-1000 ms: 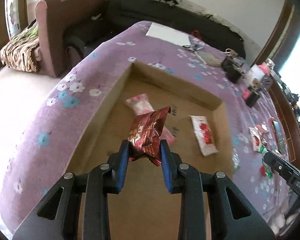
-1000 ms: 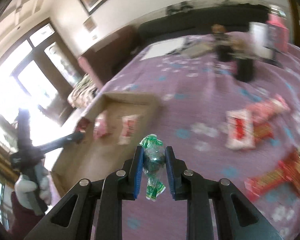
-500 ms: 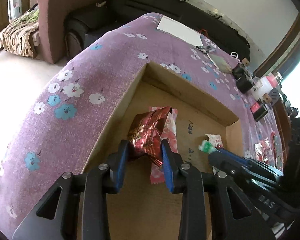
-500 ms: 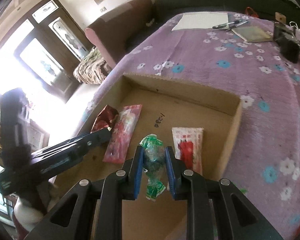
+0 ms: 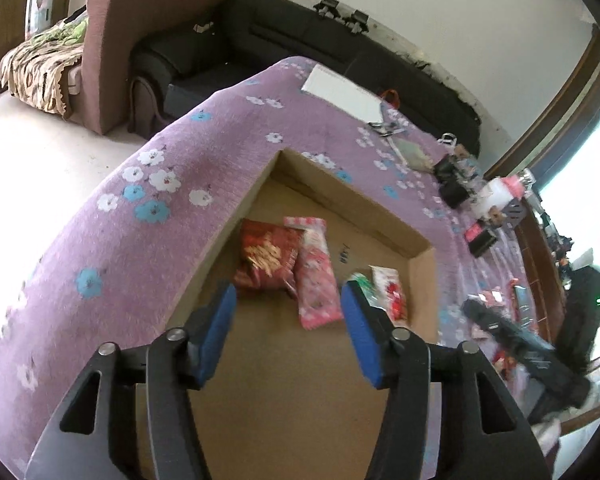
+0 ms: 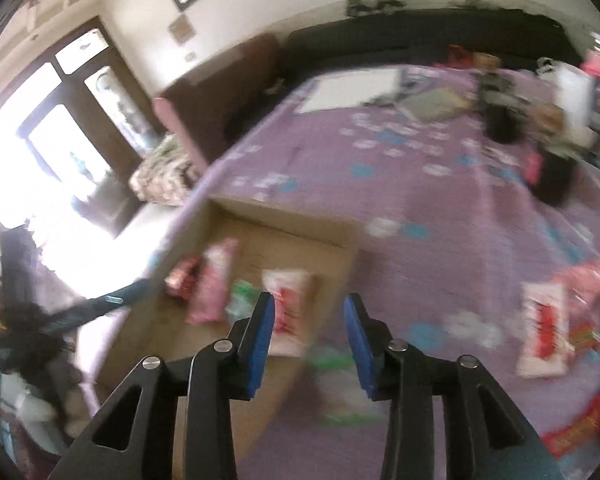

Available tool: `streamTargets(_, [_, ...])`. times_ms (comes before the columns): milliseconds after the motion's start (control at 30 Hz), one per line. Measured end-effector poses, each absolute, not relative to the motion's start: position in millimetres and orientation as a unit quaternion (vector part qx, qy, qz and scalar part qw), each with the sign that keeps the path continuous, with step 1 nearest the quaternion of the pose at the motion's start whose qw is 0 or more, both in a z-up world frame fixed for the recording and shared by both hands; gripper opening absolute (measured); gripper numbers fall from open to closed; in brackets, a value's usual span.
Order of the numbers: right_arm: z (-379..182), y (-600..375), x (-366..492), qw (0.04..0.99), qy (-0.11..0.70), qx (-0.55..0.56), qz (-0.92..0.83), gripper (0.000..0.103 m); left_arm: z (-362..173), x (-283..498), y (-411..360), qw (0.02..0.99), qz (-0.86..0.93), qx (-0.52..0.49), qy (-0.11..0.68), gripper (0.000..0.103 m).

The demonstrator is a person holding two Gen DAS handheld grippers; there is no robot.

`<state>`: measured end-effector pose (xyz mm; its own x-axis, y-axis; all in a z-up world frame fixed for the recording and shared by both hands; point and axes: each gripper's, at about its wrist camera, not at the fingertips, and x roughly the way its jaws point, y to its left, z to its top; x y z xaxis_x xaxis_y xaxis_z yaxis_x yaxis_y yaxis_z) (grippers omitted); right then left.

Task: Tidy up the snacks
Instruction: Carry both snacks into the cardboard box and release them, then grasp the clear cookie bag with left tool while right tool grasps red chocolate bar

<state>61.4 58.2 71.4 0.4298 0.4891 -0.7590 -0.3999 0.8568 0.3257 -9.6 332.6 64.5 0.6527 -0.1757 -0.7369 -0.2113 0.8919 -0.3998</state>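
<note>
A shallow cardboard box (image 5: 356, 204) lies on the purple flowered cloth. In it lie a dark red snack bag (image 5: 265, 258), a pink packet (image 5: 316, 276), a green candy (image 5: 362, 280) and a white-and-red packet (image 5: 392, 290). My left gripper (image 5: 286, 316) is open and empty above the box floor, just short of the red bag. My right gripper (image 6: 309, 334) is open and empty over the box's right edge. The right wrist view is blurred; it shows the box (image 6: 340, 236), the pink packet (image 6: 216, 284), the green candy (image 6: 242, 296) and the white-and-red packet (image 6: 288, 304).
More snack packets (image 6: 544, 328) lie on the cloth right of the box. Black boxes and a white bottle (image 5: 496, 192) stand at the far right. White paper (image 5: 344, 92) lies at the far end. A dark sofa (image 5: 340, 40) and a brown armchair (image 5: 112, 40) stand behind.
Both grippers opened. The red bag dropped from the left gripper into the box beside the pink packet. The green candy left the right gripper and lies in the box. The right gripper swung right.
</note>
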Motion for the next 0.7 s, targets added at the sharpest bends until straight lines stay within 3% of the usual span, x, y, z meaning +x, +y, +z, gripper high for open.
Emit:
streamTargets(300, [23.7, 48.6, 42.8, 0.821, 0.508, 0.032, 0.259, 0.034, 79.9, -39.0, 278.4, 0.881, -0.039, -0.212, 0.421, 0.054])
streamTargets(400, [22.0, 49.4, 33.0, 0.814, 0.510, 0.035, 0.276, 0.021, 83.4, -47.1, 262.5, 0.881, -0.052, -0.205, 0.422, 0.054])
streamTargets(667, [24.7, 0.3, -21.8, 0.820, 0.507, 0.019, 0.265, 0.021, 83.4, -64.0, 213.0, 0.878, -0.091, -0.178, 0.434, 0.054])
streamTargets(700, [24.9, -9.2, -29.7, 0.820, 0.506, 0.019, 0.265, 0.025, 82.5, -64.8, 204.5, 0.878, -0.099, -0.171, 0.436, 0.054])
